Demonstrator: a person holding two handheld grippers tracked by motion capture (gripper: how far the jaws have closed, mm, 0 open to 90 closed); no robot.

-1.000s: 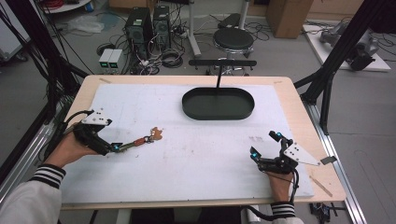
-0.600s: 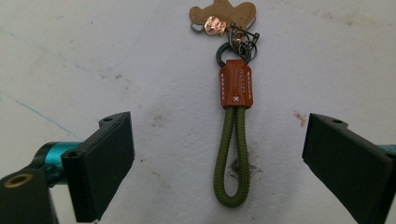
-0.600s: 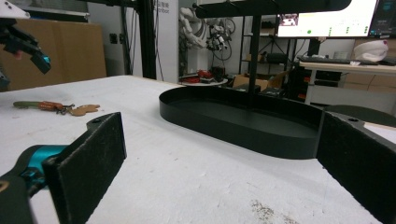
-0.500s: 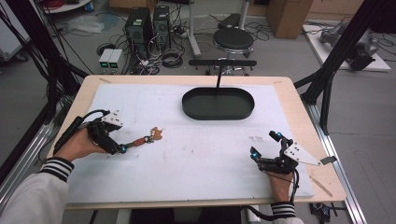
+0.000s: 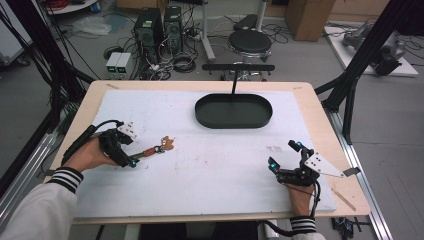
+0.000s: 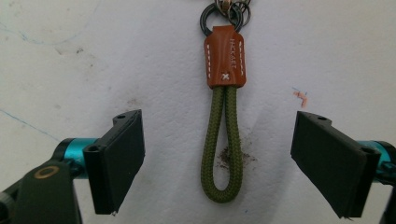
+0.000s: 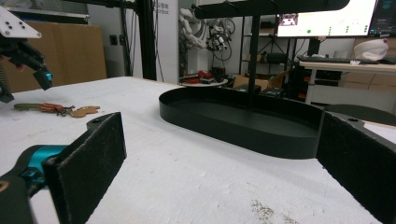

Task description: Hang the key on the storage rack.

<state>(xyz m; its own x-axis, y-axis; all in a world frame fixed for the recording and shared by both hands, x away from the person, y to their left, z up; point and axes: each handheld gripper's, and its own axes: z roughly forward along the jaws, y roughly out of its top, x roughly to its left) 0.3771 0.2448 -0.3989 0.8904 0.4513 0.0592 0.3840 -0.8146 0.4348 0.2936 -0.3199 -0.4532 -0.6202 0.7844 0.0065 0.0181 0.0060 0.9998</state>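
A keychain (image 5: 155, 149) with an olive cord loop (image 6: 223, 142), a tan leather tab and metal rings lies flat on the white mat at the left. My left gripper (image 5: 131, 159) hangs open right over the cord end, its jaws on either side of the loop and apart from it, as the left gripper view shows (image 6: 219, 163). My right gripper (image 5: 285, 156) rests open near the front right of the mat with nothing between its jaws (image 7: 219, 163). A black oval tray (image 5: 233, 111) with an upright T-shaped stand sits at the back centre; the right gripper view faces it (image 7: 243, 126).
The white mat (image 5: 210, 170) covers most of the wooden table. In the right gripper view the keychain (image 7: 56, 108) and the left gripper (image 7: 23, 42) show far off. Cables, computers and a stool stand on the floor behind the table.
My left gripper has moved right and slightly forward along the mat to the keychain's cord end. The right gripper and the keychain have stayed where they were.
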